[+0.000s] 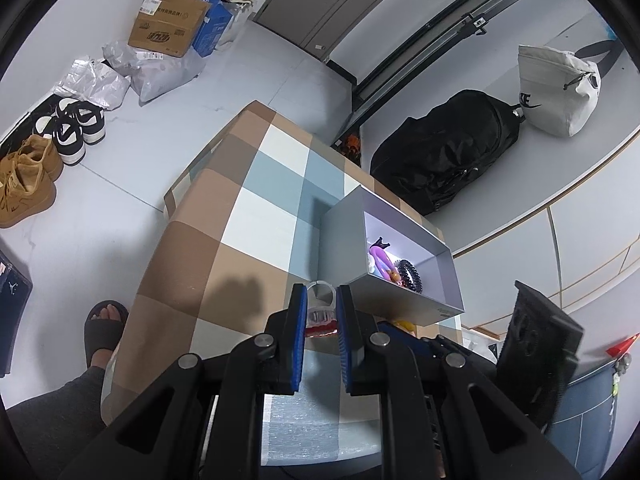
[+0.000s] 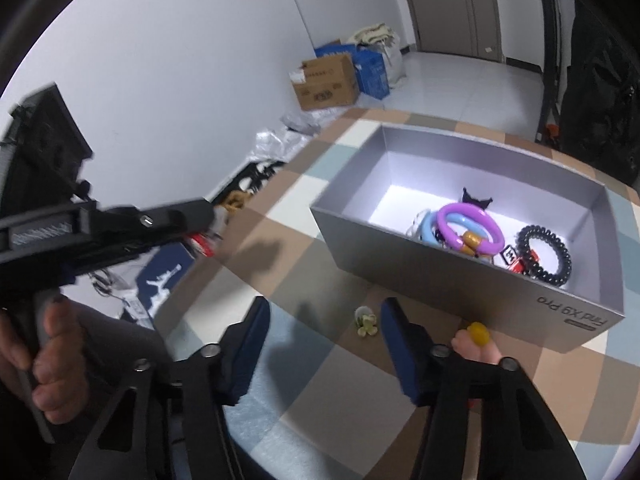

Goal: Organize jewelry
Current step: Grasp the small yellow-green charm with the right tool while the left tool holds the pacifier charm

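A grey open box (image 2: 472,276) stands on the checkered table and holds a purple and blue bracelet (image 2: 472,228), a black coil hair tie (image 2: 546,256) and other small pieces. It also shows in the left wrist view (image 1: 404,296). My left gripper (image 1: 320,300) is shut on a clear and red hair accessory (image 1: 319,312), held above the table left of the box. It appears at the left of the right wrist view (image 2: 212,220). My right gripper (image 2: 326,312) is open and empty over the table. A small yellow-green flower clip (image 2: 366,322) lies between its fingertips. A yellow and pink piece (image 2: 478,340) lies by the box's front wall.
The table (image 1: 224,208) has a brown, blue and white checkered cloth. On the floor are cardboard boxes (image 1: 170,24), plastic bags (image 1: 120,76) and shoes (image 1: 52,148). A black backpack (image 1: 448,152) and a white bag (image 1: 560,88) lie beyond the table. A person's foot (image 1: 104,328) is beside the table.
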Demonstrator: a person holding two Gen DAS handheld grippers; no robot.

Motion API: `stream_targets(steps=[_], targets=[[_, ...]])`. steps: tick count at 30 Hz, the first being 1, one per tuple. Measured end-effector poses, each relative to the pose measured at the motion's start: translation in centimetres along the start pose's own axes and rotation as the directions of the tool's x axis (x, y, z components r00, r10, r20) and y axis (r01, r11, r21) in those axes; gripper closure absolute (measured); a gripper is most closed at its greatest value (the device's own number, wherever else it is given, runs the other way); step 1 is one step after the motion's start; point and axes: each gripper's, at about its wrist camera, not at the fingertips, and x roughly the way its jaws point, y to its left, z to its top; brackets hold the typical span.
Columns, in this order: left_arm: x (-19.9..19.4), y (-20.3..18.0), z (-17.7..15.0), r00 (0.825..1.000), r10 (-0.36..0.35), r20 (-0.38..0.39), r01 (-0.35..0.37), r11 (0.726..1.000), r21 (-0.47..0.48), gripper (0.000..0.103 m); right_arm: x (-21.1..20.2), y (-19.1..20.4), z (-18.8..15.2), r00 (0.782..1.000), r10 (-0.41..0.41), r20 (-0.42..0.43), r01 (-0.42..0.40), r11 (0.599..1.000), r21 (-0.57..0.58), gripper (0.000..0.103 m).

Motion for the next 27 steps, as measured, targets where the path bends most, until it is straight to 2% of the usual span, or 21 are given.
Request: stream_targets(steps=[4, 8, 11, 17, 19, 22, 27], targets=[[0.0, 0.0, 0.1, 1.000, -0.005, -0.004, 0.005, 1.000, 0.003, 0.093, 0.7, 0.1, -0.1, 0.998, -0.055, -0.019, 0.054, 0.998, -0.023, 0.065], [0.0, -0.3, 0.0, 1.000, -0.001, -0.005, 0.001, 1.000, 0.018, 0.093, 1.4, 0.4, -0.2, 0.991, -0.128, -0.029, 0.126, 0.991, -0.055, 0.082], [0.3, -0.5, -0.1, 1.000, 0.003, -0.012, -0.003, 1.000, 0.025, 0.093, 2.0, 0.4, -0.4, 0.989, -0.140, -0.056, 0.136, 0.988, -0.070, 0.092], [0.6, -0.8, -0.1, 1.000, 0.017, -0.016, -0.017, 0.999, 0.029, 0.093, 1.8, 0.6, -0.5, 0.988, -0.150, -0.043, 0.145, 0.985, -0.097, 0.092], [0.7, -0.8, -0.1, 1.000, 0.018, -0.020, -0.017, 1.000, 0.021, 0.093, 1.6, 0.1, -0.5, 0.989, -0.139, -0.042, 0.136, 0.988, -0.071, 0.092], [0.7, -1.1, 0.0, 1.000, 0.003, -0.016, -0.003, 1.000, 0.007, 0.093, 0.9, -1.0, -0.3, 0.997, -0.073, -0.032, 0.074, 0.997, 0.016, 0.092], [0.4, -2.3, 0.1, 1.000, 0.002, 0.023, -0.003, 1.000, 0.027, 0.093, -1.6, -2.2, -0.2, 0.999, -0.028, 0.028, 0.025, 0.996, 0.080, 0.092]])
